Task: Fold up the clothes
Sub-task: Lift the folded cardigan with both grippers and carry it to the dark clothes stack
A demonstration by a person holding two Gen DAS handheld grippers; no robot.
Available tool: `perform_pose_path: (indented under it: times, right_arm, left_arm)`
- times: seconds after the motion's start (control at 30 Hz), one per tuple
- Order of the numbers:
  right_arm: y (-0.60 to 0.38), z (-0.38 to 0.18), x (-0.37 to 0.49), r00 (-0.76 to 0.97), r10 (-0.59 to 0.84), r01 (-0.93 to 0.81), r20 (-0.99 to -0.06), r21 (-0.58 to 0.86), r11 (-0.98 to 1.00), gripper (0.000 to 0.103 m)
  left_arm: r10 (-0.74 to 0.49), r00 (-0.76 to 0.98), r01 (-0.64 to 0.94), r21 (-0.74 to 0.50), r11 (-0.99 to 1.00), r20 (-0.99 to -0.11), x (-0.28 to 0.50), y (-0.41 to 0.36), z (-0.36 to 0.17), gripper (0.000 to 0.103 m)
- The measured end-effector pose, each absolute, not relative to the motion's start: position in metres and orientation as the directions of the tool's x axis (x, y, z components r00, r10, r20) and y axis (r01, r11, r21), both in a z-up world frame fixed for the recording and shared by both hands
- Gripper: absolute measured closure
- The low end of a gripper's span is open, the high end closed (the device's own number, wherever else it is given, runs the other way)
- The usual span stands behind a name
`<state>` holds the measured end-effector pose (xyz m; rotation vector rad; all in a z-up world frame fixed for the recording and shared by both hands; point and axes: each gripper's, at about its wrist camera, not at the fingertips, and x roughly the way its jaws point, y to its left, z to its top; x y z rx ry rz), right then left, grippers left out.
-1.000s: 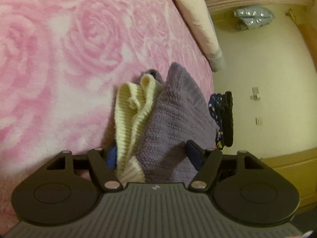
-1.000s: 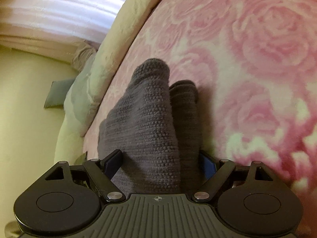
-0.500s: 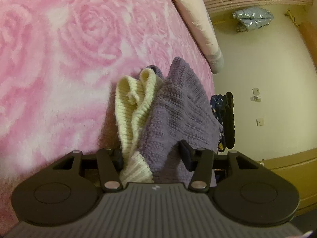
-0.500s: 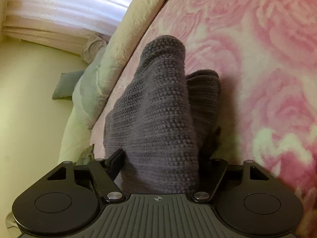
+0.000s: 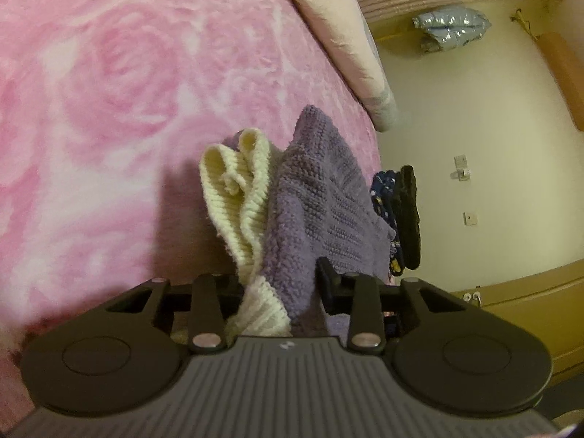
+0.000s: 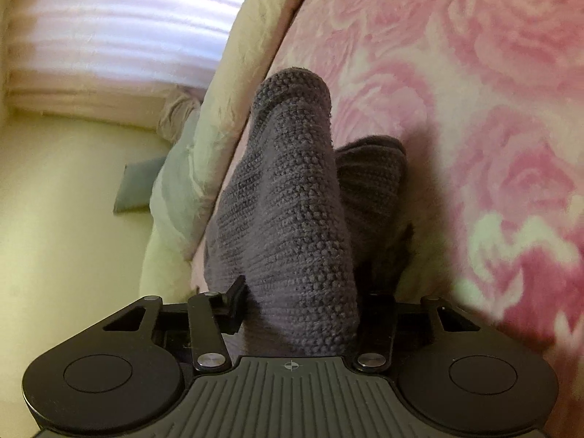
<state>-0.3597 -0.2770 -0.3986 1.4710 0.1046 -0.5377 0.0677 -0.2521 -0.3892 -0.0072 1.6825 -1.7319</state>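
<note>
A bed carries everything; a pink rose-patterned blanket (image 5: 109, 84) covers its top; a cream quilt (image 5: 328, 25) lies bunched along the blanket's far edge, running to the corner; in the right wrist view the same blanket (image 6: 474, 73) and quilt (image 6: 233, 73) show, with a grey-green cushion (image 6: 171, 197) beside the quilt.

No legible text, labels, brands or numbers in either wrist view. Only marks seen: a small pale emblem on the ribbed housing of the left gripper (image 5: 280, 284), too small to read, and a crosshair symbol on the ribbed housing of the right gripper (image 6: 300, 301).
</note>
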Motion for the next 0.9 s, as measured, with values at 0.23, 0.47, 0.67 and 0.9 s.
perform_pose_path:
  times: [0.23,0.47,0.67,0.9]
  right_arm:
    - [-0.273,-0.32,-0.408,0.838,-0.361,0.406,-0.41,0.909,-0.093,0.056]
    - [-0.24,-0.207,-0.473,0.744,-0.5,0.419,-0.444,0.892,-0.168,0.056]
    - [-0.208,-0.134,-0.5,0.628,-0.633,0.406,-0.452,0.885,-0.229,0.056]
    - [-0.187,-0.102,-0.56,0.497,-0.739,0.356,-0.456,0.883,-0.305,0.056]
  left_arm:
    - [-0.403,-0.799,0.458,-0.886,0.075,-0.447,0.028,-0.288,-0.309,0.073]
    - [-0.275,-0.875,0.416,-0.909,-0.006,-0.399,-0.035,-0.328,-0.212,0.073]
    - [-0.125,-0.929,0.36,-0.929,-0.089,-0.348,-0.095,-0.349,-0.154,0.073]
    - [0.019,-0.936,0.345,-0.924,-0.162,-0.353,-0.183,-0.378,-0.133,0.073]
